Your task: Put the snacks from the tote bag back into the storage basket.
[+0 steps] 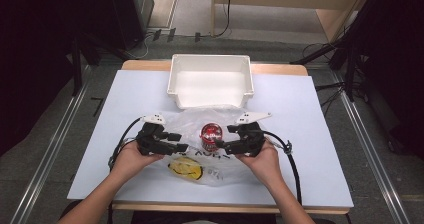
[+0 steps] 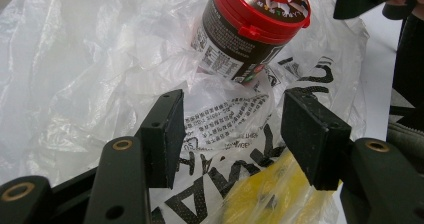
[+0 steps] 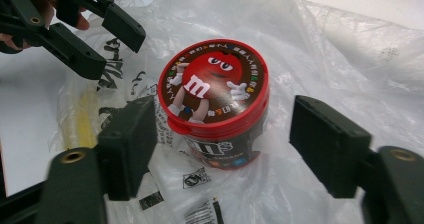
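My right gripper [image 3: 222,149] sits closest to the lens in the right gripper view, its two black pads spread wide on either side of the red-lidded candy tub [image 3: 215,104], clear of its wall; nothing is gripped. I take that tub as my landmark. It stands upright on the crumpled clear plastic bag [image 3: 325,64], which spreads out under and around it on the white table [image 1: 310,134].

My left gripper [image 2: 232,131] is on the tub's other side, jaws also wide, hovering over the printed part of the bag just short of the tub's base; whether its pads touch the film I cannot tell. A yellow packet [image 1: 185,169] lies inside the bag, on the near side of the tub towards me.

Beyond the tub, at the far edge of the bag, stands the white bin [image 1: 210,81].
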`<state>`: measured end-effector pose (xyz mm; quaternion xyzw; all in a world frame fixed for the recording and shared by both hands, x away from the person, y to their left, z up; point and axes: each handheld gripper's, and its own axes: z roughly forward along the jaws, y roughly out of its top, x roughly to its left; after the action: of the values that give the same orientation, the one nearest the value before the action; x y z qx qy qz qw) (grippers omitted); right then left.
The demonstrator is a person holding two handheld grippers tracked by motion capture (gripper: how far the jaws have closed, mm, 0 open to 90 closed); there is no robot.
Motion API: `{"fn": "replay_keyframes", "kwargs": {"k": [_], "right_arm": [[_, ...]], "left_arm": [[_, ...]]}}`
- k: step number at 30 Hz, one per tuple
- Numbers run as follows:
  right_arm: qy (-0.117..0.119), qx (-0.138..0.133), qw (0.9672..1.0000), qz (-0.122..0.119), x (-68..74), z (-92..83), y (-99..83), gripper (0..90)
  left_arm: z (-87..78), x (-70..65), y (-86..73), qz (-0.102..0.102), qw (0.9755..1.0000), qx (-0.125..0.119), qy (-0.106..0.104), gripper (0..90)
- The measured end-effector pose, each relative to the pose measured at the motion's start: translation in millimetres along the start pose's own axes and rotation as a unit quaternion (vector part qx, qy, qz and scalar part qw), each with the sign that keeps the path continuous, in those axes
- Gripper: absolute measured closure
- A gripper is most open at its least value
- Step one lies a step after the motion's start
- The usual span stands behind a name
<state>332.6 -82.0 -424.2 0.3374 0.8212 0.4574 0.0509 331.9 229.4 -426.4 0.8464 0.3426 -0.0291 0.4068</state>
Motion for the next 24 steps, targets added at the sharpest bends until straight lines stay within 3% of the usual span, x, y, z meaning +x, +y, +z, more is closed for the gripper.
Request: {"fn": "replay_keyframes", "kwargs": {"k": [4, 7, 16, 24], "right_arm": [[0.017, 0.001, 0.9998, 0.006, 3.6, 5.3, -1.9, 22.3], [0.002, 0.000, 1.0000, -0.002, 6.3, 8.8, -2.3, 21.1], [-0.005, 0.010, 0.9999, 0.002, 6.9, 19.2, -6.4, 18.9], [-0.029, 0.010, 0.9995, 0.013, 9.7, 28.9, -9.9, 17.1]], "left_arm": [[0.0, -0.3, 0.1, 0.001, 1.0000, 0.001, 0.000, 44.4], [0.1, 0.0, 0.0, 0.000, 1.0000, 0.000, 0.001, 44.3], [-0.1, 1.3, 0.0, -0.003, 1.0000, 0.000, 0.000, 44.4], [-0.7, 2.3, 0.0, -0.004, 1.0000, -0.002, 0.001, 44.4]]}}
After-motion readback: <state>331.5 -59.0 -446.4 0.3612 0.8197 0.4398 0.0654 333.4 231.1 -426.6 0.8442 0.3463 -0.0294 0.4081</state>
